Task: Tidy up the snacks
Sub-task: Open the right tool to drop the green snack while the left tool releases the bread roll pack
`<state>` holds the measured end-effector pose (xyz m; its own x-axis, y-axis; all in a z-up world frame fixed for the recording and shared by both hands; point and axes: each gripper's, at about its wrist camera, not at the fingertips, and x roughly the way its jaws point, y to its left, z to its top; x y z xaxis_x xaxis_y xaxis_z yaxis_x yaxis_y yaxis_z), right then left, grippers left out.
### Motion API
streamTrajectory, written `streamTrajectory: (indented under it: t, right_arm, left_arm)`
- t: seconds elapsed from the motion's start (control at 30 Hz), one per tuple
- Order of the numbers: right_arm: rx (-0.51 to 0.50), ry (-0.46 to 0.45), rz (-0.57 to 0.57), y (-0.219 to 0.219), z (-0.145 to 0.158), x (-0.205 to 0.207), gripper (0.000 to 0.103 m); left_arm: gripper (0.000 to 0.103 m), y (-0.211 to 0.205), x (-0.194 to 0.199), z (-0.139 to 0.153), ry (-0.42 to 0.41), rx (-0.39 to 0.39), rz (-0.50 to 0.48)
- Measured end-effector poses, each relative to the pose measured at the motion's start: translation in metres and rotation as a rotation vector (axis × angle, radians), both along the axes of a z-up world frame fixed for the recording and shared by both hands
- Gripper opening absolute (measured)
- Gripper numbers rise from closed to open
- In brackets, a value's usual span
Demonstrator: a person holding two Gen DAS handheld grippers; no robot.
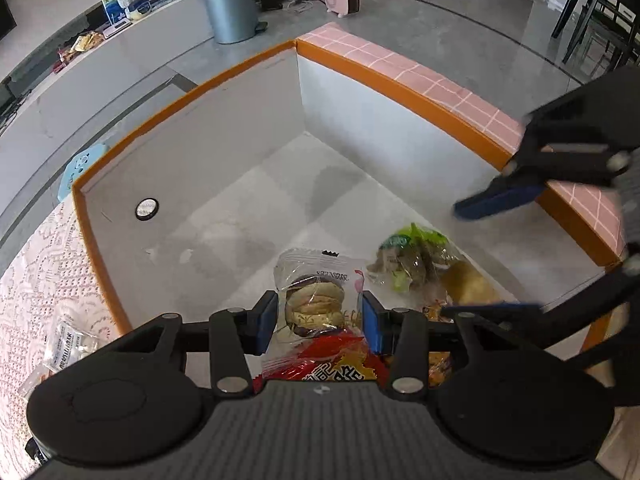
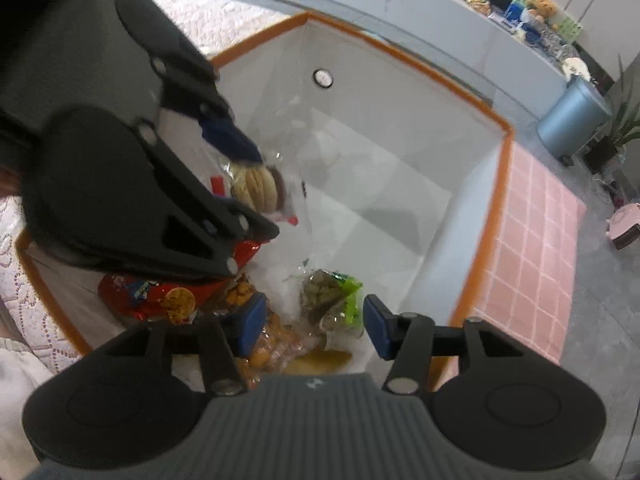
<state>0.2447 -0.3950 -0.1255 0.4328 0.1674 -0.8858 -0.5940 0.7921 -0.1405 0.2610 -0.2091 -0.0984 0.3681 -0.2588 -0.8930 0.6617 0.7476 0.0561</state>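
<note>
A fabric storage box [image 1: 400,92] with white inside walls and an orange rim fills both views. My left gripper [image 1: 320,324] is shut on a clear packet with a round sandwich biscuit [image 1: 316,304] and holds it above the box floor. The right wrist view shows that packet [image 2: 260,188] hanging between the left fingers. My right gripper [image 2: 314,328] stands open over a green-printed snack packet [image 2: 332,300], which lies on the box floor without touching the pads. A red packet [image 2: 160,296] and orange snack packets [image 2: 272,340] lie beside it.
A small clear packet [image 1: 68,344] lies on the lace cloth outside the box's left wall. A round snap [image 1: 147,209] sits on the inner wall. The far half of the box floor [image 1: 280,200] is bare. A grey bin [image 1: 230,4] stands on the floor beyond.
</note>
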Motion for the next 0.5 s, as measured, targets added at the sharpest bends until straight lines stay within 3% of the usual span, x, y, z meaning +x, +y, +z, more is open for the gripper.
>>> streamTrajectory:
  t: [0.2, 0.33, 0.5]
  right_arm:
    - [0.010, -0.094, -0.105, -0.020, 0.019, -0.021, 0.052]
    - [0.095, -0.109, -0.150, -0.031, 0.030, -0.028, 0.052]
    - [0.106, -0.130, -0.173, -0.031, 0.036, -0.033, 0.052]
  left_arm:
    - [0.049, -0.014, -0.001, -0.011, 0.010, 0.036, -0.017]
    - [0.049, -0.023, 0.003, -0.020, 0.032, 0.066, -0.014]
    - [0.049, -0.032, 0.006, -0.030, 0.067, 0.063, -0.003]
